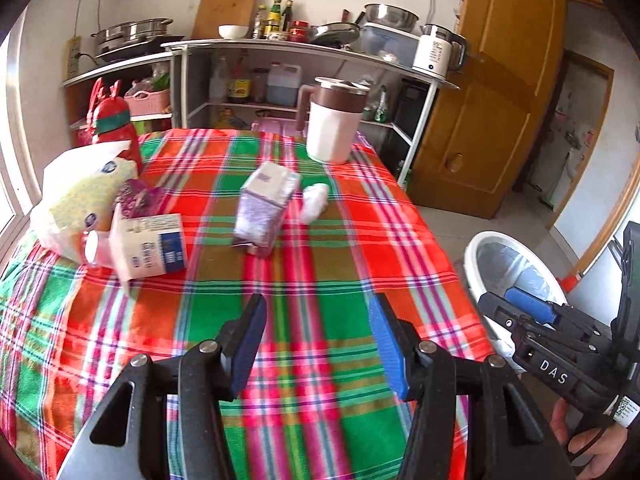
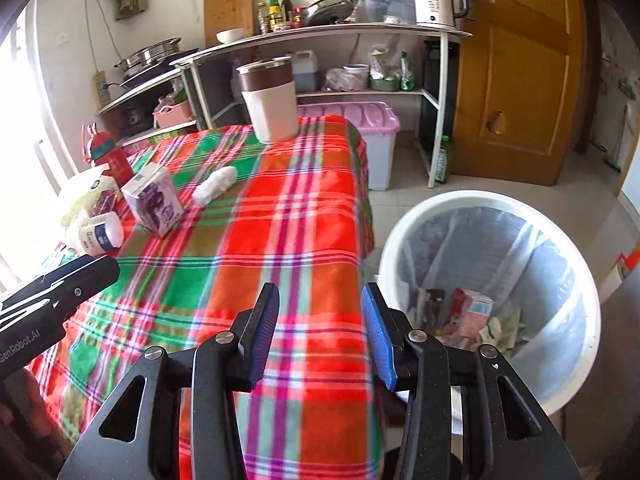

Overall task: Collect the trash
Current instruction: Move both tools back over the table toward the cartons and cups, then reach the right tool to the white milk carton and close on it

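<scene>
A purple-and-white carton (image 1: 265, 208) (image 2: 154, 200) stands mid-table on the plaid cloth. Beside it lies a crumpled white tissue (image 1: 314, 202) (image 2: 214, 185). A white-and-blue carton (image 1: 150, 246) (image 2: 100, 234) lies tipped over at the left, against a tissue pack (image 1: 80, 196) (image 2: 86, 196). My left gripper (image 1: 318, 320) hovers open over the near cloth, nothing between its blue pads. My right gripper (image 2: 320, 308) is open and empty too, above the table's right edge. The white bin (image 2: 492, 292) (image 1: 512, 268) stands on the floor at the right, with some trash inside.
A brown-and-white lidded jug (image 1: 334, 120) (image 2: 270, 98) stands at the table's far end. A red bottle (image 1: 116, 128) (image 2: 110, 158) is at the far left. Behind are metal shelves (image 1: 304, 46) with cookware, a pink-lidded box (image 2: 360, 136) and a wooden door (image 2: 516, 68).
</scene>
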`<state>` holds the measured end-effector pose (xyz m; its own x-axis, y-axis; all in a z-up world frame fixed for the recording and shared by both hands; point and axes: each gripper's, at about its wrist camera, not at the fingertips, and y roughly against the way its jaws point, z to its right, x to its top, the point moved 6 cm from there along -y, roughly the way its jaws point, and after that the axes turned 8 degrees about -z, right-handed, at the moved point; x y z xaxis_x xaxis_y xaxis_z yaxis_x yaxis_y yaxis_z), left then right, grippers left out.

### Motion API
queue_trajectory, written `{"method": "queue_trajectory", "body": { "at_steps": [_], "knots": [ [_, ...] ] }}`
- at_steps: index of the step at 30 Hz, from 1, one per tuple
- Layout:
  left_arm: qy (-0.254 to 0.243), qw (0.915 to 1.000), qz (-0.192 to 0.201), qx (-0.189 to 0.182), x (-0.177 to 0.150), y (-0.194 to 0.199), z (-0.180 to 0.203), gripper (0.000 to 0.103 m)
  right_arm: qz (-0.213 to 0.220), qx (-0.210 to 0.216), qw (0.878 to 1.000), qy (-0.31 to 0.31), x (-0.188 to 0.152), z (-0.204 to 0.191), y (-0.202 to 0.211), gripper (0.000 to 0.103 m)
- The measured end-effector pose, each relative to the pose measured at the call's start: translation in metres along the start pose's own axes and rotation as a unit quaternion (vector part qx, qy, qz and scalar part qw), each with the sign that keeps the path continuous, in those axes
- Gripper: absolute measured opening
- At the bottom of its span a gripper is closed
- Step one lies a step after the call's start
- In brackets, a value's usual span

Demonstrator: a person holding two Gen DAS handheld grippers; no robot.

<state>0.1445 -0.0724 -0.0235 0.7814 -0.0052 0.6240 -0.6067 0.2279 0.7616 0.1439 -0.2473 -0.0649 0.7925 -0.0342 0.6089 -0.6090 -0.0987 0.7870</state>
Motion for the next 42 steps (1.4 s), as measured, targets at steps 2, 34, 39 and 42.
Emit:
{"method": "queue_trajectory", "body": {
  "at_steps": [2, 34, 39, 42],
  "knots": [
    [0.008, 0.9999, 0.001, 0.007, -0.002, 0.001, -0.012, 0.055, 0.0, 0.007, 1.0, 0.009, 0.004, -0.012, -0.003, 0.045],
    [0.131, 0.9893, 0.019, 0.062, 0.017, 0.003, -0.177, 0.063, 0.0, 0.096, 0.995, 0.029, 0.111, -0.157, -0.062, 0.063],
    [0.135, 0.9889, 0.013, 0.06, 0.018, -0.003, -0.185, 0.063, -0.014, 0.073, 0.997, 0.029, 0.12, -0.169, -0.08, 0.064],
    [0.134, 0.9893, 0.009, 0.057, 0.018, -0.005, -0.186, 0.063, -0.031, 0.055, 0.998, 0.025, 0.117, -0.168, -0.089, 0.064]
  ]
}}
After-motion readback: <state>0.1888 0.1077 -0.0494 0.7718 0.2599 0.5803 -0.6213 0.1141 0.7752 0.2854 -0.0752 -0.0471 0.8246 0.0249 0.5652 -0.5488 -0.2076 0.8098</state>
